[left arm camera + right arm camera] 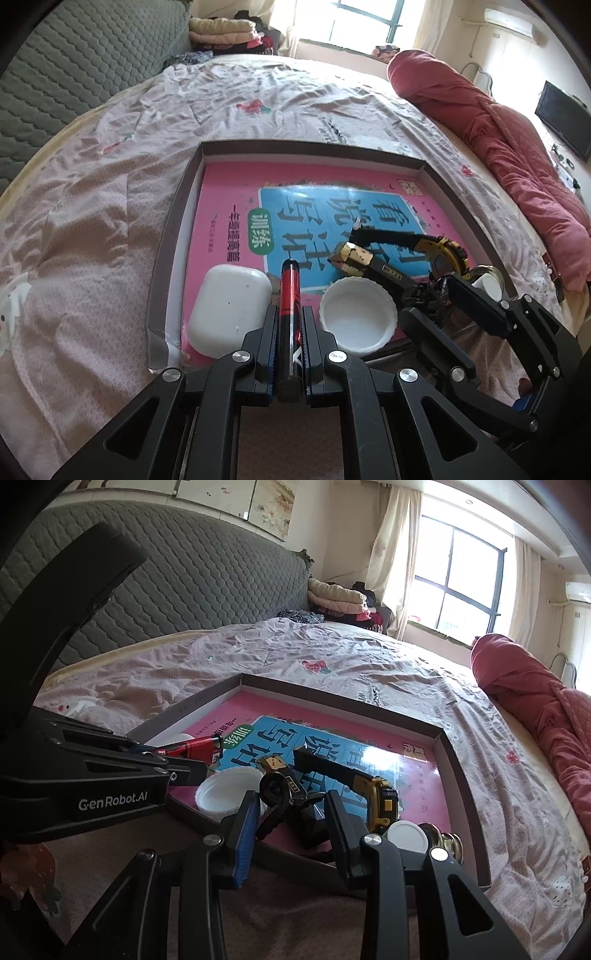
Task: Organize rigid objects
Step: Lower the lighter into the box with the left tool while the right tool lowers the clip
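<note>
A shallow brown box tray [176,229] lies on the bed with a pink and blue workbook [229,192] flat inside it. My left gripper [290,317] is shut on a red and black lighter [289,291], held just above the tray's near edge between a white earbud case [231,310] and a white round lid [358,314]. A black and gold wristwatch [380,794] lies on the book. My right gripper [291,806] is closed on the watch's black strap and clasp [284,794] at the tray's near side.
A small gold jar with a white cap [406,834] sits in the tray's near right corner. A rolled red quilt [535,701] lies along the right of the bed. The grey padded headboard [184,583] stands behind, and folded clothes [332,594] are stacked by the window.
</note>
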`<state>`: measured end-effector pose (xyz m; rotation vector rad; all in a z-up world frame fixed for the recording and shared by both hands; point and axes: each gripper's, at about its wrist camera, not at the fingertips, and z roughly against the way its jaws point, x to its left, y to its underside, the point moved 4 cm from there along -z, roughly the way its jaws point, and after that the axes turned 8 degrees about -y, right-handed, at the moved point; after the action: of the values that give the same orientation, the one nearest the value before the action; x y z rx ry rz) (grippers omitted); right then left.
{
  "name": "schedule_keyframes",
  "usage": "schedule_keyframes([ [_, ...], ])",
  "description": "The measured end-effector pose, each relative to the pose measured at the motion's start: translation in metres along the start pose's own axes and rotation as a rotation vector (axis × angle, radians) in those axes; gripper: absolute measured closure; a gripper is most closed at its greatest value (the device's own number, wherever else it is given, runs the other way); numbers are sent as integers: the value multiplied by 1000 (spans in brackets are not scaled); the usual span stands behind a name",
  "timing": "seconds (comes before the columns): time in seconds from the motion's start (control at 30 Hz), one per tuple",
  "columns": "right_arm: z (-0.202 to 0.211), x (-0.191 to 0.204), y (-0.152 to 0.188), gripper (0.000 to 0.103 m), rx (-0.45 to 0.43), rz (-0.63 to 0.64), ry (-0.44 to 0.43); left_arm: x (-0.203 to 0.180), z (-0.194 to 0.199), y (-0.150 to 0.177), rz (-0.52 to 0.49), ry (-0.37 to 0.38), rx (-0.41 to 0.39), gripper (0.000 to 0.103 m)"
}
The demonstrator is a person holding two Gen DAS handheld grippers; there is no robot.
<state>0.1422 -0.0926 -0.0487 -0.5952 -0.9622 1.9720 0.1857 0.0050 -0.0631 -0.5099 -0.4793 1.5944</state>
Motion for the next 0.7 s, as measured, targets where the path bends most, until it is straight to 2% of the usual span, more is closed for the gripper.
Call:
schedule_keyframes([
  [0.7,1,-8,1,66,3,-64,-33,-2,-1,0,-4,-2,-2,93],
])
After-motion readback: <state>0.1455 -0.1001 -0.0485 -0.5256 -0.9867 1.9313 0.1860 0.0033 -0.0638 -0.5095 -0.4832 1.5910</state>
